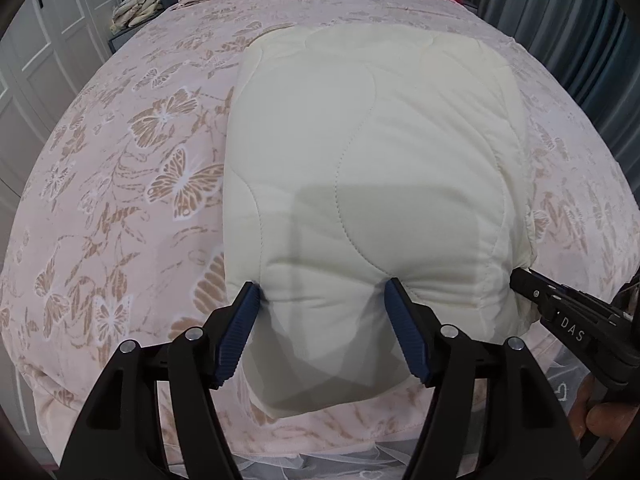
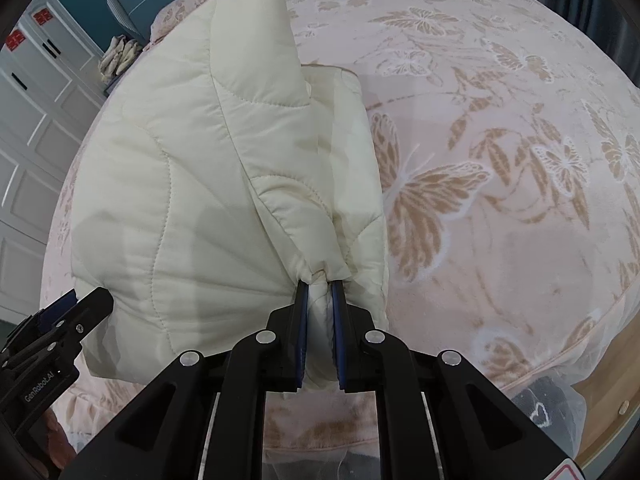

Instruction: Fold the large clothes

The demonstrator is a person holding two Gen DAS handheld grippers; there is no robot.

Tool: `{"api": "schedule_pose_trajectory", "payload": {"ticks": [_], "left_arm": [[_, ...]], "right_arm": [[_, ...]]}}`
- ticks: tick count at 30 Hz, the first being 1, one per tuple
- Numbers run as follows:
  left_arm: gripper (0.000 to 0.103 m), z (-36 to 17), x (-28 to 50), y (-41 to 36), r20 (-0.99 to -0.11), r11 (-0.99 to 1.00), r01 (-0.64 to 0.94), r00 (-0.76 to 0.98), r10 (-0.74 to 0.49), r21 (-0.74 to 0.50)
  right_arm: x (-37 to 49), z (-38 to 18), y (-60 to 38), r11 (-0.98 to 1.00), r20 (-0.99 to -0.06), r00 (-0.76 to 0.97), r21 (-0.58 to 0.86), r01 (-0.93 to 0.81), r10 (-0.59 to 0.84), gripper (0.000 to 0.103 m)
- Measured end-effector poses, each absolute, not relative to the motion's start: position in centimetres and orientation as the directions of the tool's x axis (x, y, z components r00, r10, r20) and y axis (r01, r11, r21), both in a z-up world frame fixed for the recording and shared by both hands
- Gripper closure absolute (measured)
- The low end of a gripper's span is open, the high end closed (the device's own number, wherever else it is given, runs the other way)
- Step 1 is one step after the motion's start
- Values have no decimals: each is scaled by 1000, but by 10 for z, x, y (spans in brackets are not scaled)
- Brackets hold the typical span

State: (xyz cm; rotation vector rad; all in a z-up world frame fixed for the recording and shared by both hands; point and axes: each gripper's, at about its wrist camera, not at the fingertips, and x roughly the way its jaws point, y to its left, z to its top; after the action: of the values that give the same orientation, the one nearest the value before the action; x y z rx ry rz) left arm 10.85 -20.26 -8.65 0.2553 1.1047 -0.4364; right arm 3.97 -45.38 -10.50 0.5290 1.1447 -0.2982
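While the right claw (image 2: 320, 285) pinches the quilt (image 2: 192, 184), the left claw (image 1: 322, 294) straddles it, contact unclear.

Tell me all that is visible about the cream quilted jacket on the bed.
The jacket is cream, padded, with curved quilting seams, and looks like smooth synthetic cloth. It lies folded into a thick bundle on the pink butterfly bedspread, its near edge lifted. The right gripper is shut on a bunched corner. The left gripper stands wide around the other near corner, with its pads against the cloth; whether they press I cannot tell.
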Motion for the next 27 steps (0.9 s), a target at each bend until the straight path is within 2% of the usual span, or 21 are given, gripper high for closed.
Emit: {"api": "schedule_pose_trajectory", "payload": {"ticks": [27], "left_arm": [[30, -109, 124, -229, -901, 891, 449, 410, -140, 66]], "right_arm": [[69, -122, -453, 881, -939, 343, 185, 436, 27, 93]]}}
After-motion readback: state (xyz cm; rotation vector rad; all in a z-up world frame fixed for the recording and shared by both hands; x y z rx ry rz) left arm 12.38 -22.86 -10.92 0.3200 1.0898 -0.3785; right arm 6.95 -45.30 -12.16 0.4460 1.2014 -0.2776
